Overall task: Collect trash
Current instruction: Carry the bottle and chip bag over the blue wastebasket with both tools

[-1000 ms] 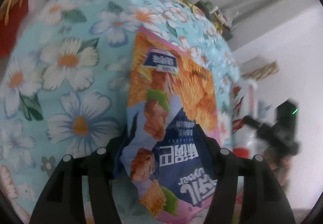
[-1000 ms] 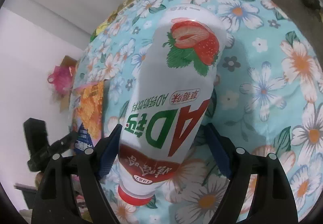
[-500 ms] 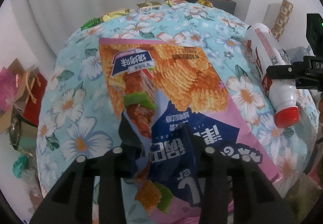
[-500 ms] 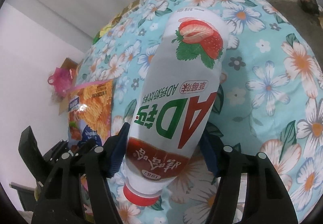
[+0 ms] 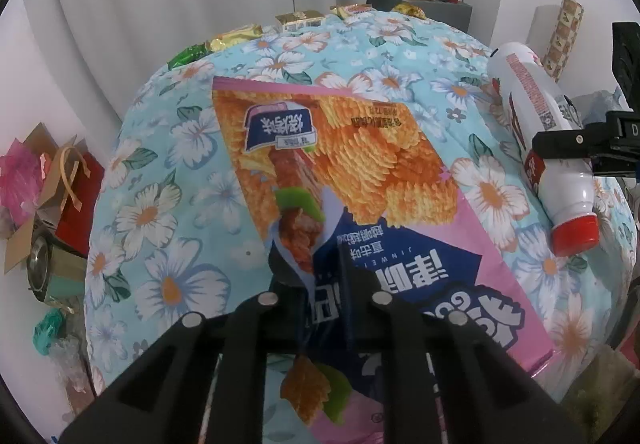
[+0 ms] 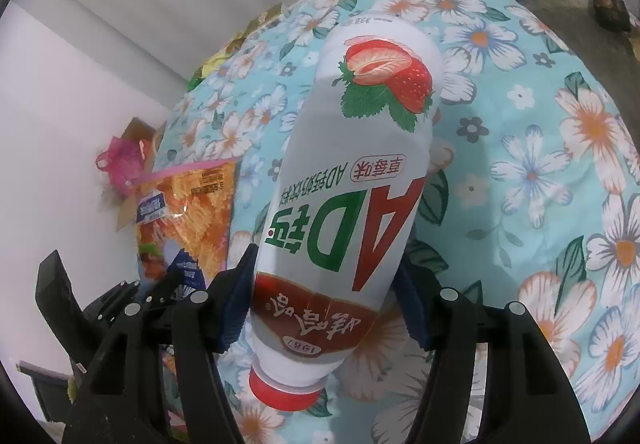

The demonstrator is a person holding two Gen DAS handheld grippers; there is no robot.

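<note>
Glossy printed plastic-film orange-and-blue snack bag (image 5: 352,180), creased where pinched. White plastic drink bottle (image 6: 360,172) with smooth satin shrink-sleeve label and red plastic screw cap (image 6: 286,390). Light-blue floral cloth cover (image 6: 532,148) on the desk: matt, soft, slightly rumpled. Both black hand-held grippers (image 5: 326,272) (image 6: 324,308): matt moulded plastic with bright metal screw heads.

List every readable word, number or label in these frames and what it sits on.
"AD钙": bottle, large green and red letters.
"1981": bottle, brown band near the red cap.
"JINWEI": snack bag, partly covered.
Other bottle print and bag characters: too small or warped to read.
Left gripper and right gripper: no text.
</note>
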